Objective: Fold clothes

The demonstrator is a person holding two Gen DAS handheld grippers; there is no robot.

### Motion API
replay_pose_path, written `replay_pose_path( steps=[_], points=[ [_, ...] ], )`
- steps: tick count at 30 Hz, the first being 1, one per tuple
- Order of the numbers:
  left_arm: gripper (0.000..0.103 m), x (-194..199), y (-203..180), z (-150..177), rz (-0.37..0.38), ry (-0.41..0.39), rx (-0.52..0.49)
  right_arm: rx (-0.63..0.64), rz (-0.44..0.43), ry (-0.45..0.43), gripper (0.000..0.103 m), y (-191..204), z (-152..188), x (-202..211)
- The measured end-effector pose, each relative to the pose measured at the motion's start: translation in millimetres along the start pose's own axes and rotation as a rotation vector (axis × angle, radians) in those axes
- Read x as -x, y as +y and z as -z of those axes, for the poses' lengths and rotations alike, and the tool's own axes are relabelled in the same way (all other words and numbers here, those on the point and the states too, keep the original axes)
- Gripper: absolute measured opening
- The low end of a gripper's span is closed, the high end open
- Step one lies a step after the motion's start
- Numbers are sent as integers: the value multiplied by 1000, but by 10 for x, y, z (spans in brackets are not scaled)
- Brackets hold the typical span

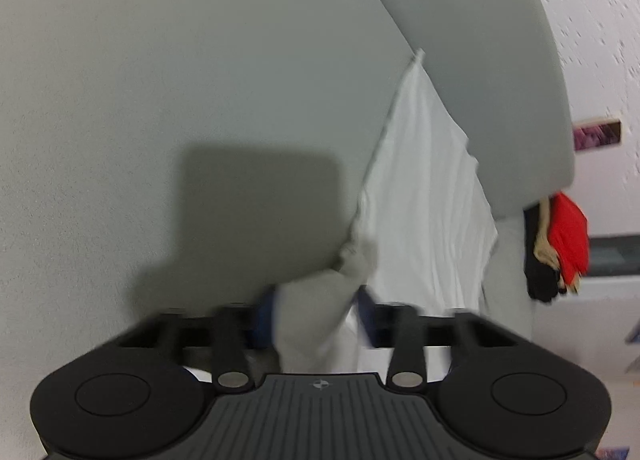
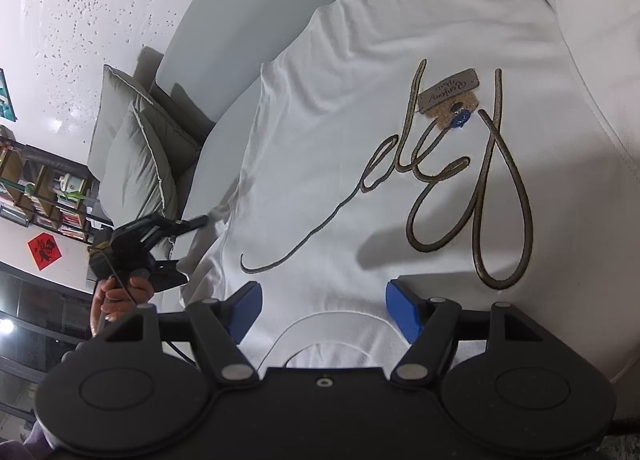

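Left gripper (image 1: 316, 316) pinching a bunched sleeve of the white T-shirt (image 1: 424, 195), lifting it off the grey sofa (image 1: 160, 79). Right gripper (image 2: 322, 312) hovering wide open over the collar (image 2: 332, 336), gripping nothing. Only the right view showing gold script (image 2: 460, 187), tag (image 2: 448, 89), cushions (image 2: 136, 147), bookshelf (image 2: 44, 195).

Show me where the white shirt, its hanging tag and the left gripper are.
white shirt (image 2: 320, 107), right wrist view, bare chest fabric.
hanging tag (image 2: 448, 93), right wrist view, tag face.
left gripper (image 1: 316, 312), left wrist view, between fingertips, clamping cloth.
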State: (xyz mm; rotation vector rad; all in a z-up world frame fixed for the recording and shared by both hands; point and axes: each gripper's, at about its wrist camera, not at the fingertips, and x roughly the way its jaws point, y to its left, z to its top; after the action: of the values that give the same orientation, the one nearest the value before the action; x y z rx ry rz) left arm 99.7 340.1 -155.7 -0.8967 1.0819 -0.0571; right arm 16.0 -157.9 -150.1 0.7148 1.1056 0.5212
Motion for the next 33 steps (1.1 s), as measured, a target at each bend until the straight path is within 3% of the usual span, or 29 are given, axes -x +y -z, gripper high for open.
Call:
replay_pose_path(
  steps=[2,5,6,8,10,13,16,20,22,24,27,28,29,30,33],
  points=[
    [10,53,-80,19,-61,-89,-70,6,2,1,68,5,-3,-1],
    [10,243,-371,101,-139,-232,-264,10,2,3,68,4,-9,-6],
    [11,299,-486,141,-198,-283,-336,11,1,2,68,4,-10,-7],
    [12,379,-665,173,-395,-401,-448,10,-1,2,68,4,-11,-9],
    [19,449,-712,139,-540,-454,-470,9,-2,1,68,3,-11,-10],
    [19,636,-606,109,-589,-453,-431,8,-4,0,68,1,-7,-10],
    [29,762,-600,250,-572,-429,-436,9,-9,-4,68,-3,3,-10],
    [33,876,-708,706,-418,-361,-490,11,6,-16,66,41,16,31],
    [35,821,-847,1016,-355,-339,-567,41,41,-40,56,92,28,110],
    [37,692,-998,1297,-341,-325,-662,97,86,-81,35,137,47,216],
    [38,326,-1111,1532,-497,-314,-816,105,201,-102,33,53,22,305],
    [39,212,-1068,1500,-569,-274,-809,104,235,-106,31,-3,6,328],
    [37,112,-1008,1448,-645,-230,-781,107,265,-110,11,-62,-11,352],
    [40,12,-947,1396,-720,-185,-752,105,290,-112,0,-119,-22,387],
    [40,68,-957,1314,-845,-158,-677,72,405,-149,0,-222,-30,540]
  ],
)
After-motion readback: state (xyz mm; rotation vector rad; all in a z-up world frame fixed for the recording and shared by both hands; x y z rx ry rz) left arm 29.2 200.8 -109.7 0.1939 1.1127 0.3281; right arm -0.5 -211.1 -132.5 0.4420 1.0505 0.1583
